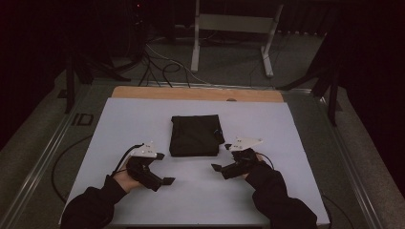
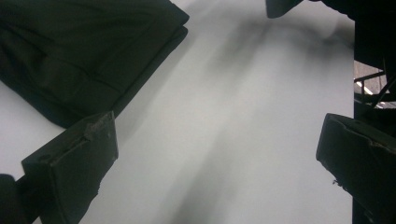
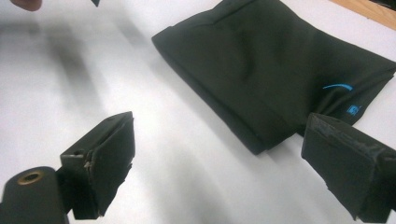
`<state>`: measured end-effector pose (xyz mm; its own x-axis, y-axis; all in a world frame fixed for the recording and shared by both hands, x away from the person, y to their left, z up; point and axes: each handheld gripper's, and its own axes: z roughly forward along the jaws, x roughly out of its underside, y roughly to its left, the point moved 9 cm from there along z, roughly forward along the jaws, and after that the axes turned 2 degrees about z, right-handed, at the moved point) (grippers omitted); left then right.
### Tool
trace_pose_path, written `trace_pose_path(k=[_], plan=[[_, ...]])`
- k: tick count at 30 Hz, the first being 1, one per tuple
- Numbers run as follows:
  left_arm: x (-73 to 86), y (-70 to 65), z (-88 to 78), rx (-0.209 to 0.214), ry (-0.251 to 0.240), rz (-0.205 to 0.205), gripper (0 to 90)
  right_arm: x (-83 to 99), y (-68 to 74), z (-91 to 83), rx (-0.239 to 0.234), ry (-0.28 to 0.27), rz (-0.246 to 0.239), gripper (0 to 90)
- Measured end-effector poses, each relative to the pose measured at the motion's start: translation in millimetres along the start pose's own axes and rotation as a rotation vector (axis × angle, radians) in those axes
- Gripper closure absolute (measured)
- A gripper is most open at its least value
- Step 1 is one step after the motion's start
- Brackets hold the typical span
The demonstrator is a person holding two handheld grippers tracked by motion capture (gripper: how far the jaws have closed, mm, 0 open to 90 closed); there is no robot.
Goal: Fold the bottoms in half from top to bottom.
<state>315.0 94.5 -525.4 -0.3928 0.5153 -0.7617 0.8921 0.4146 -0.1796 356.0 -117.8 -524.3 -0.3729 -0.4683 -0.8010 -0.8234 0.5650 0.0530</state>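
Folded black garment point(image 1: 196, 135) lies mid-table on white sheet point(image 1: 267, 119); we hold left gripper point(image 1: 162, 168) and right gripper point(image 1: 221, 157) near it, jaws spread, gripping nothing.

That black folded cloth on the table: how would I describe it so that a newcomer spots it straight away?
Start at the white sheet covering the table, with a wooden strip along its far edge. Near the sheet's middle, just beyond the left gripper and right gripper, lies the black folded cloth, a flat, roughly square bundle. Small blue markings near one corner set it apart.
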Motion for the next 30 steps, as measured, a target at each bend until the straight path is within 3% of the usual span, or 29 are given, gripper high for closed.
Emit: trace_pose_path(k=[11, 18, 21, 30], plan=[[23.5, -7.5, -9.2, -0.037, 0.004, 0.002, 0.0, 27.0, 3.3, -16.3, -0.015, 0.016, -0.014, 9.7], [41.7, -9.6, -20.8, -0.064, 0.018, -0.017, 0.0, 45.2, 2.1, -28.5, 0.01, 0.037, -0.003, 9.7], [49.3, -10.7, -25.6, -0.056, 0.028, -0.031, 0.0, 51.8, 2.5, -35.2, 0.019, 0.043, -0.002, 9.7], [68.8, -9.6, -38.8, -0.106, 0.039, -0.058, 0.0, 69.4, -2.2, -51.6, 0.055, 0.068, 0.002, 9.7]])
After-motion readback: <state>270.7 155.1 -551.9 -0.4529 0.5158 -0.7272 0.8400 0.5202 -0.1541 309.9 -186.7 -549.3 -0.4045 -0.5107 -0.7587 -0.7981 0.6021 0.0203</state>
